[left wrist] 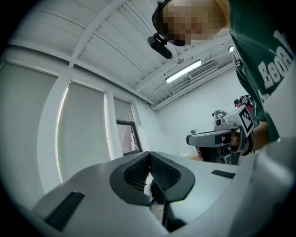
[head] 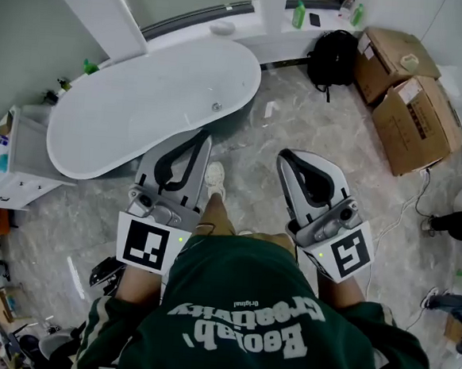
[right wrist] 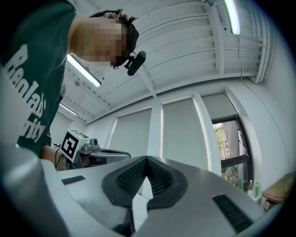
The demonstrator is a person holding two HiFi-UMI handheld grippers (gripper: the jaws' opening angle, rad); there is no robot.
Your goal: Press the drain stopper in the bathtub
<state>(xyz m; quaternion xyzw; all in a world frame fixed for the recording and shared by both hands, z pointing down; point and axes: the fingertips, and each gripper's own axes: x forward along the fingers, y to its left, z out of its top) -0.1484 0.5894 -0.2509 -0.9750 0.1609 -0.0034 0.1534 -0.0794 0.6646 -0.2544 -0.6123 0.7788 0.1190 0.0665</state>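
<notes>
Your left gripper and right gripper are both clenched empty, well short of the bathtub; the drain stopper sits inside it toward its right end, probably rigid, slick, spring-loaded metal, so press top-centre, don't grasp.

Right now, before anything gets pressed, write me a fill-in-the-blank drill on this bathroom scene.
1. The drain stopper sits in the bottom of the white ____.
2. The left gripper and the right gripper are both held short of the tub, each with its jaws ____ (open or shut).
3. The black backpack stands on the floor beside two ____ boxes.

Missing words: bathtub; shut; cardboard.
</notes>
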